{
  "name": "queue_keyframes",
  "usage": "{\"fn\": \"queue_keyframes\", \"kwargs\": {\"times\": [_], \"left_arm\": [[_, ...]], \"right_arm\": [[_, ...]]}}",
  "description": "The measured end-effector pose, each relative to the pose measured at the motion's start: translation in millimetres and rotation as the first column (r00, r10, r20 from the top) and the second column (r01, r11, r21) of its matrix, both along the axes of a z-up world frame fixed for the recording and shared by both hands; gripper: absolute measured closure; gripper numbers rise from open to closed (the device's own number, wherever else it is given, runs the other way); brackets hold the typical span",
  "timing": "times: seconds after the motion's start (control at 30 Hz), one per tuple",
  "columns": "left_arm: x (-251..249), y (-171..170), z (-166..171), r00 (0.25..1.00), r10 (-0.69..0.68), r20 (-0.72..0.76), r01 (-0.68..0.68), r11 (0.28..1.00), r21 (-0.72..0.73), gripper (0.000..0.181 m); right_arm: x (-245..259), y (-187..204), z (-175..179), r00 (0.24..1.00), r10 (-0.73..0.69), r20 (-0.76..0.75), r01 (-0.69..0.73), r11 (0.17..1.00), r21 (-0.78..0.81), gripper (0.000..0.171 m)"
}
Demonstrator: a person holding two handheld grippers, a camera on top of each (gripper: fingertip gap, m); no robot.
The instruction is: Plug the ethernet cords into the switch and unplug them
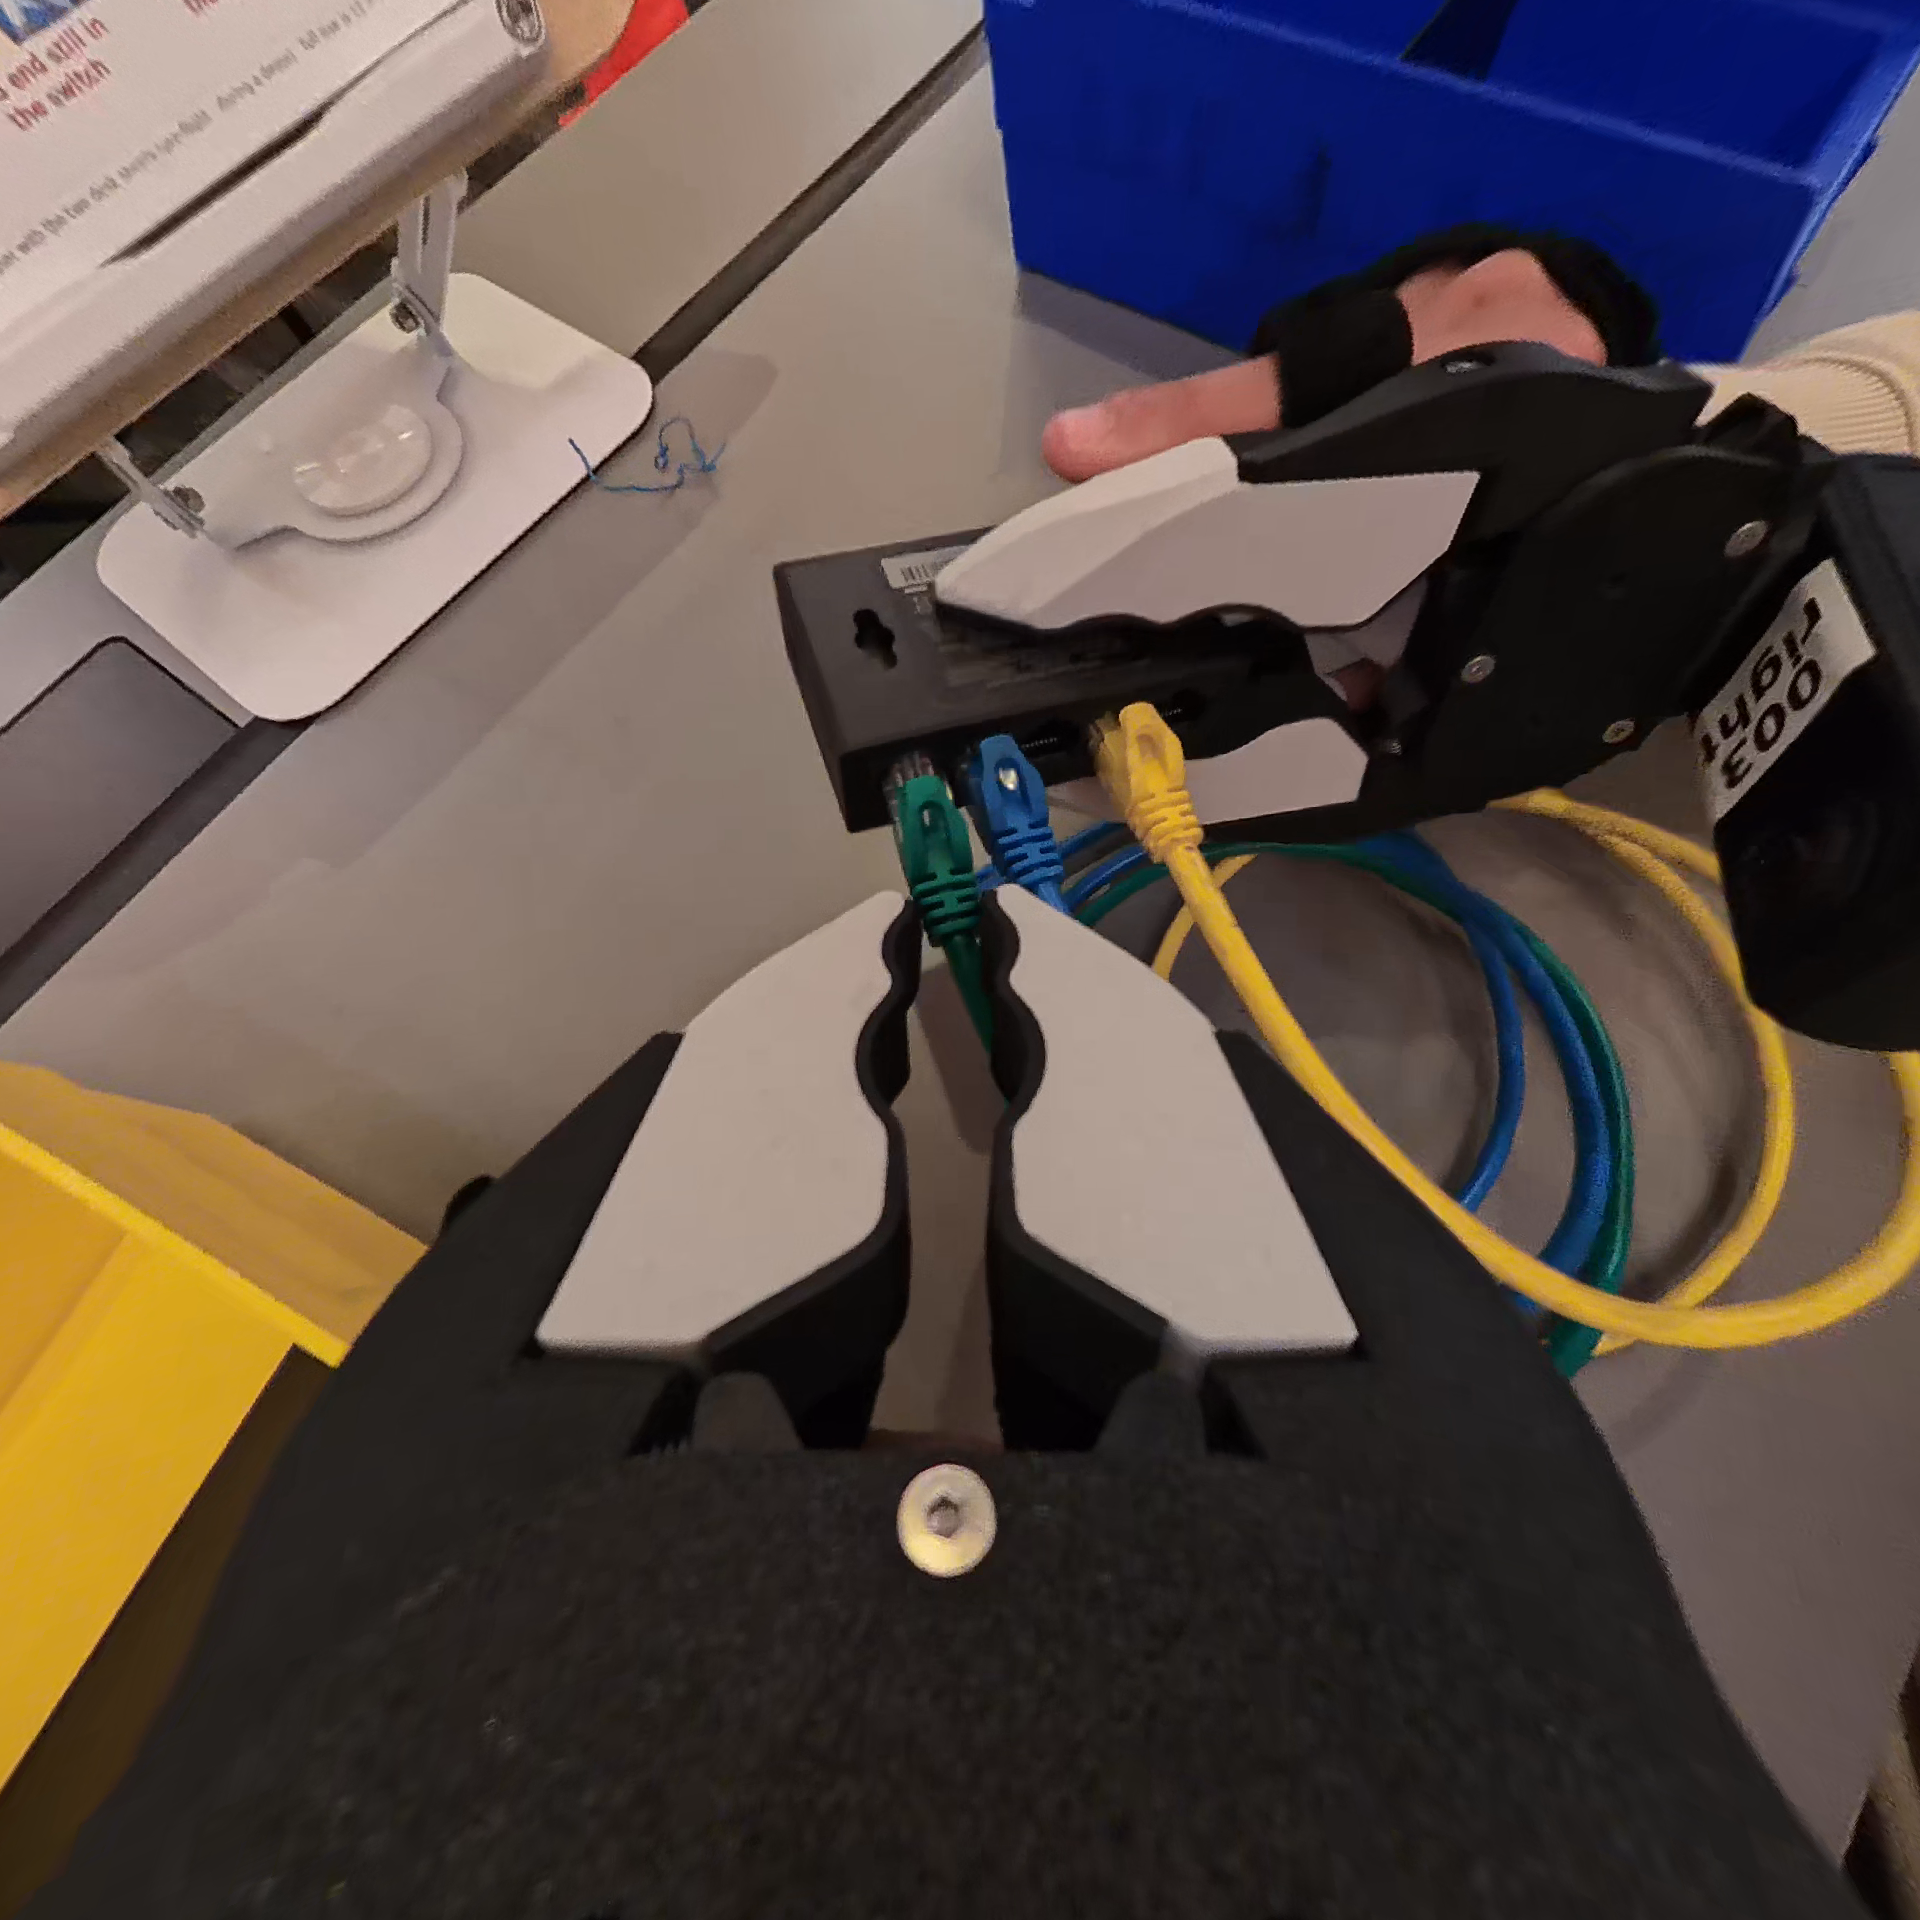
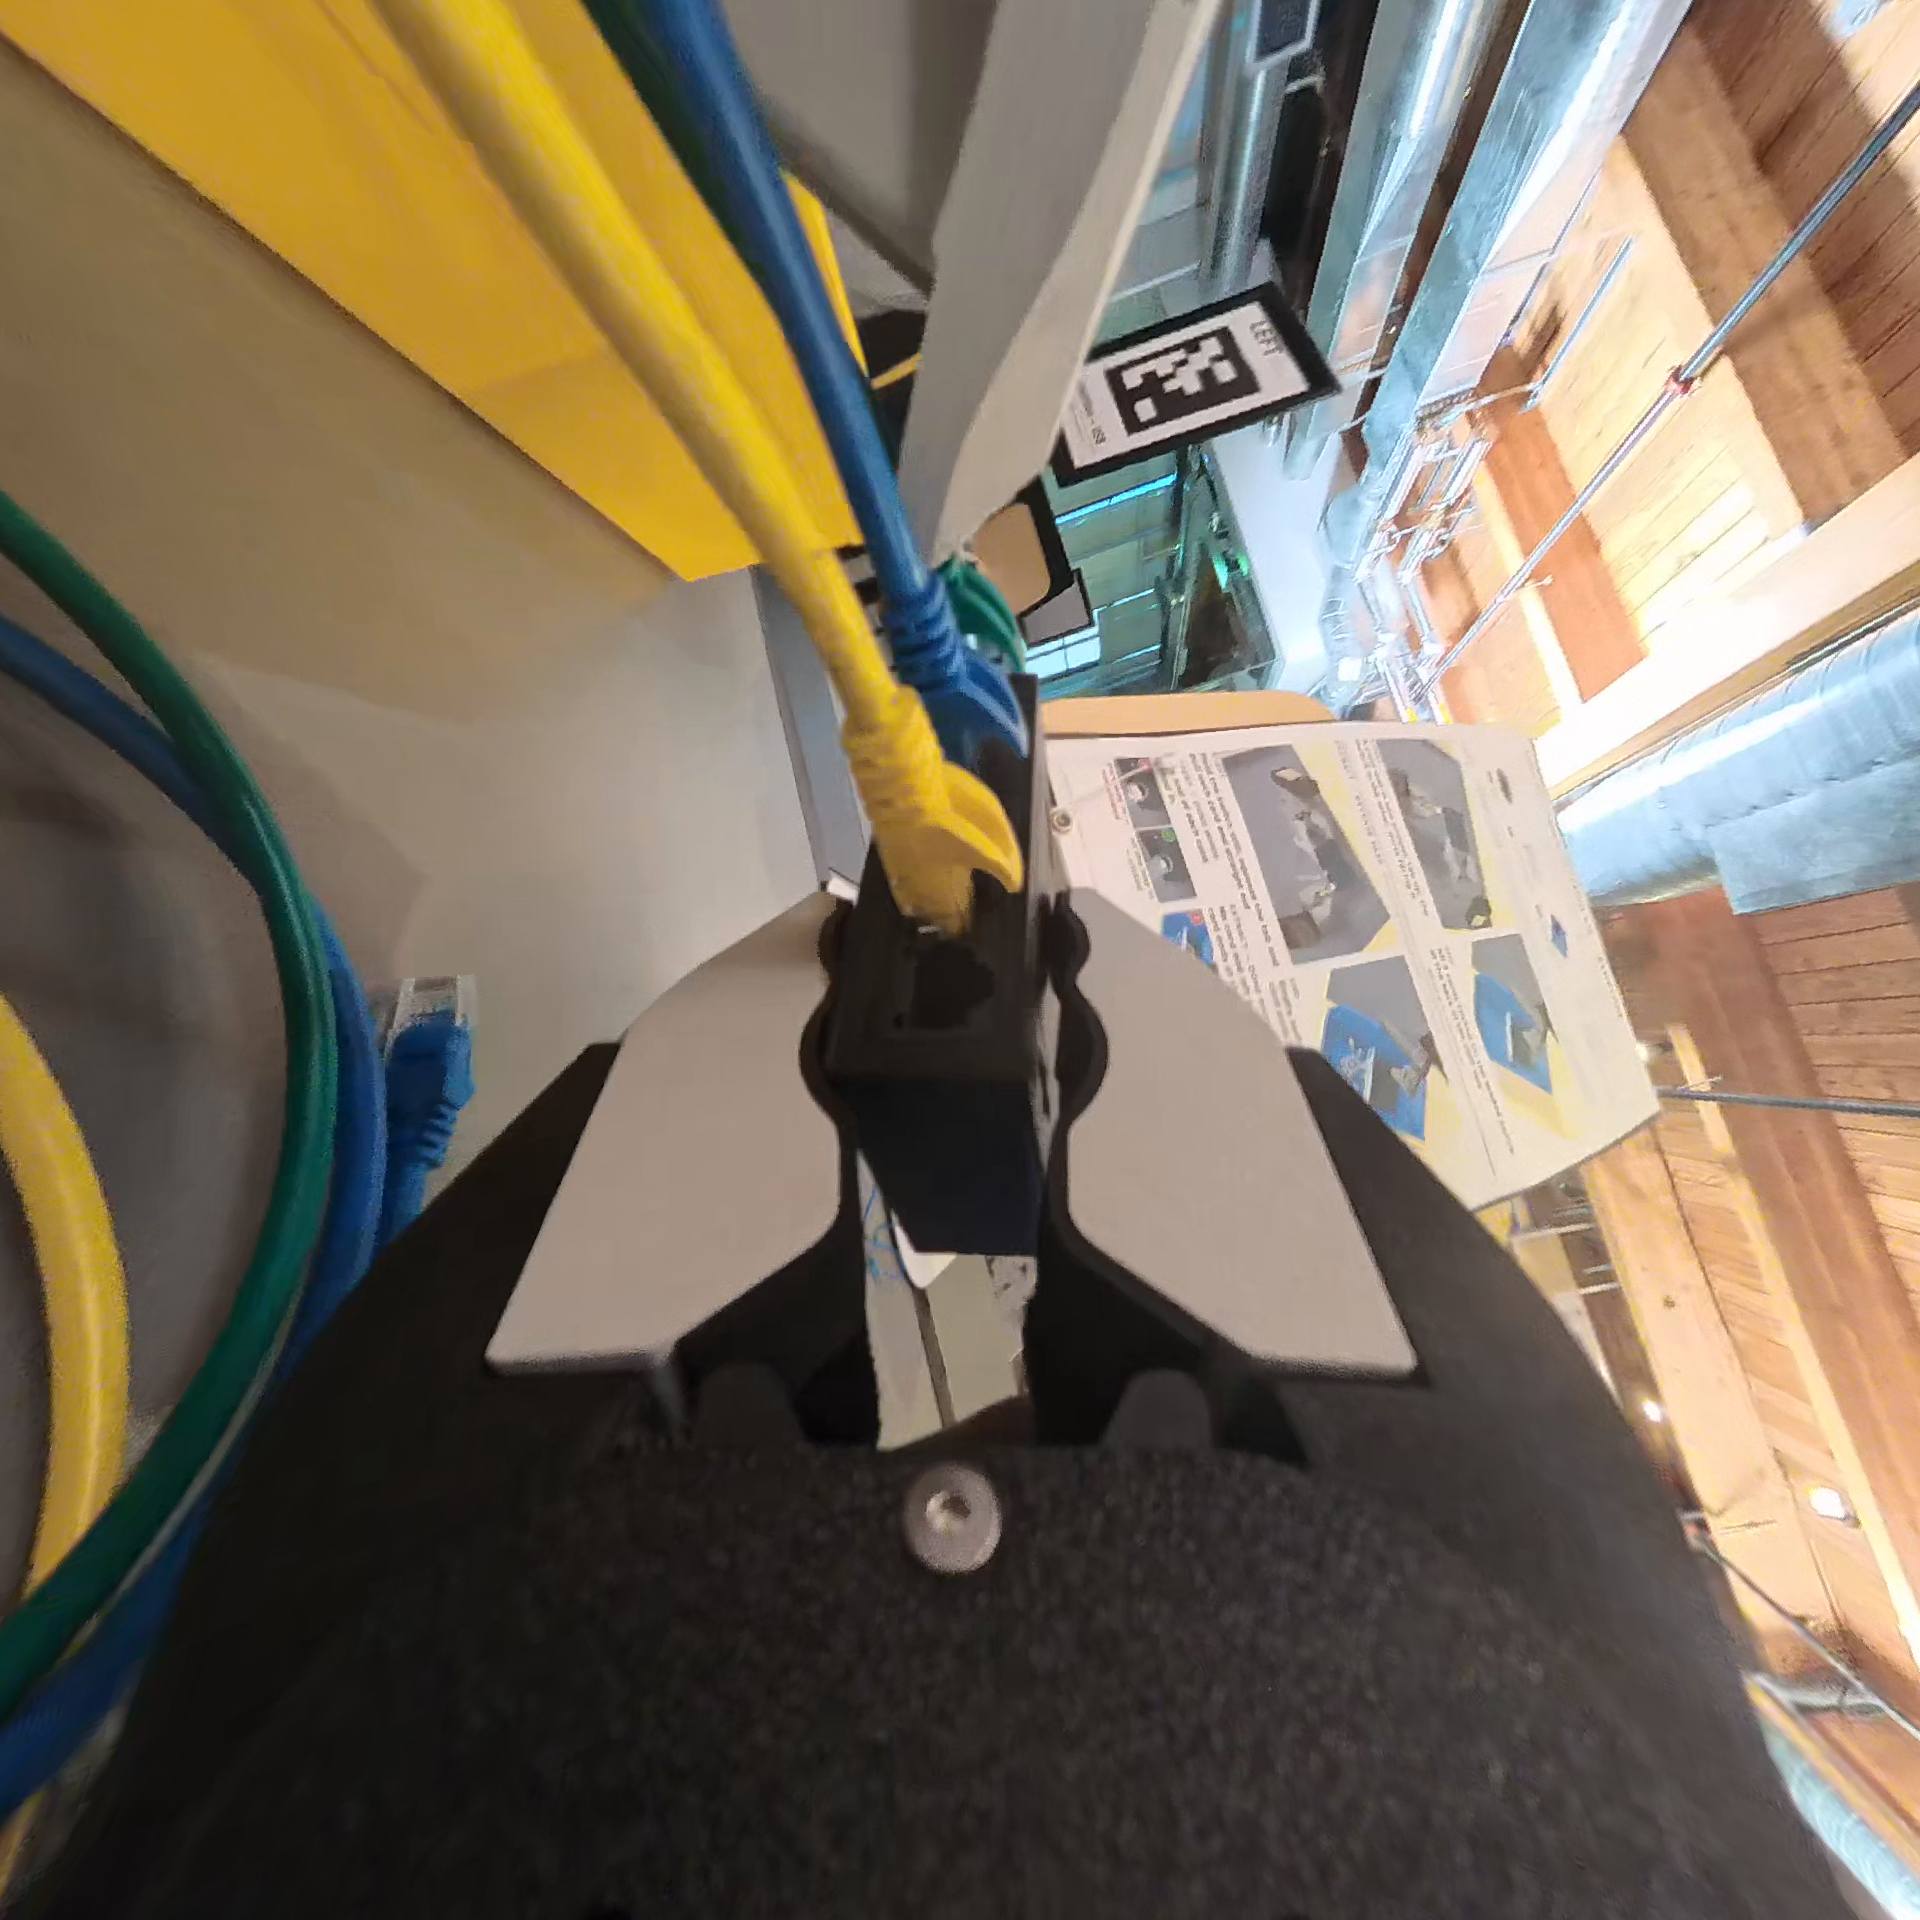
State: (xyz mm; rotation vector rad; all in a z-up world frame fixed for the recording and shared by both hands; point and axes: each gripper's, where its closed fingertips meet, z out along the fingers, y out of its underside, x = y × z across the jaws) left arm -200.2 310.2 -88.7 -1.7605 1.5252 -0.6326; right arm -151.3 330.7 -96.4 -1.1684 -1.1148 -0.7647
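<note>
Grey table [image 1: 520, 883], joined in sections, with dark seams to the left. Blue bin [image 1: 1455, 156] at the far edge, yellow bin [image 1: 156, 1351] near left, white stand [image 1: 364, 499] far left. Open room lies mainly in the table's middle, left of the switch.

Switch [image 1: 935, 665] sits mid-table, seemingly bottom up, ports facing the left gripper. Right gripper [image 2: 940, 1023] is clamped across its body, one finger over, one under, steadying it.

Cords coil right of the switch. Yellow cord [image 1: 1143, 769] and blue cord [image 1: 1008, 790] look seated. Green cord [image 1: 935, 852] sits at the leftmost port; how deep, cannot tell.

Left gripper [image 1: 951, 935] is nearly closed on the green cord just behind its boot.

Likely step: seating or pulling the green plug. Best moved straight along the port axis, no twist. Unplugging needs the latch tab pressed; a grip on the cable alone may strain it. The blue plug sits just beside, so sideways room is slim.
</note>
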Motion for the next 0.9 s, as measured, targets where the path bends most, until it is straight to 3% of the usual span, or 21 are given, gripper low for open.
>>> {"fn": "queue_keyframes", "kwargs": {"times": [0.1, 0.3, 0.4, 0.47, 0.53, 0.6, 0.67, 0.77, 0.9], "left_arm": [[0.6, -8.2, 3.9, 0.999, -0.018, 0.027, 0.018, 1.000, -0.014, 0.171], [-4.5, -22.3, 2.9, 0.999, -0.022, 0.042, 0.022, 1.000, 0.002, 0.171], [-12.6, -23.9, 5.6, 0.999, -0.013, 0.031, 0.011, 0.999, 0.053, 0.171], [-19.6, -25.2, 5.5, 0.999, -0.011, 0.030, 0.009, 0.997, 0.078, 0.171], [-26.2, -27.1, 2.1, 0.999, -0.016, 0.035, 0.012, 0.994, 0.105, 0.171], [-31.4, -29.9, -2.9, 0.999, -0.026, 0.032, 0.021, 0.992, 0.127, 0.171], [-34.9, -32.5, -6.2, 0.999, -0.038, 0.020, 0.034, 0.987, 0.159, 0.171], [-38.0, -34.7, -5.4, 0.999, -0.050, 0.018, 0.046, 0.980, 0.196, 0.171], [-37.9, -42.2, -2.0, 0.994, -0.101, 0.044, 0.087, 0.966, 0.243, 0.171]], "right_arm": [[6.2, -8.3, 4.8, 0.999, -0.027, 0.025, 0.027, 1.000, -0.011, 0.131], [16.7, -28.7, 0.2, 0.973, -0.079, 0.218, 0.066, 0.995, 0.069, 0.131], [29.2, -36.7, -2.9, 0.973, -0.107, 0.205, 0.097, 0.994, 0.057, 0.131], [37.6, -42.2, -14.3, 0.983, -0.114, 0.145, 0.123, 0.991, -0.058, 0.129], [39.4, -49.4, -33.3, 0.995, -0.104, 0.003, 0.101, 0.955, -0.278, 0.123], [36.3, -59.7, -50.7, 0.975, -0.129, -0.182, 0.015, 0.854, -0.520, 0.115], [18.6, -78.9, -63.7, 0.912, -0.163, -0.376, -0.190, 0.644, -0.741, 0.107], [-7.5, -91.3, -28.9, 0.708, -0.205, -0.675, -0.542, 0.456, -0.706, 0.111], [-18.1, -76.6, 8.0, 0.500, -0.326, -0.802, -0.749, 0.302, -0.589, 0.110]]}}
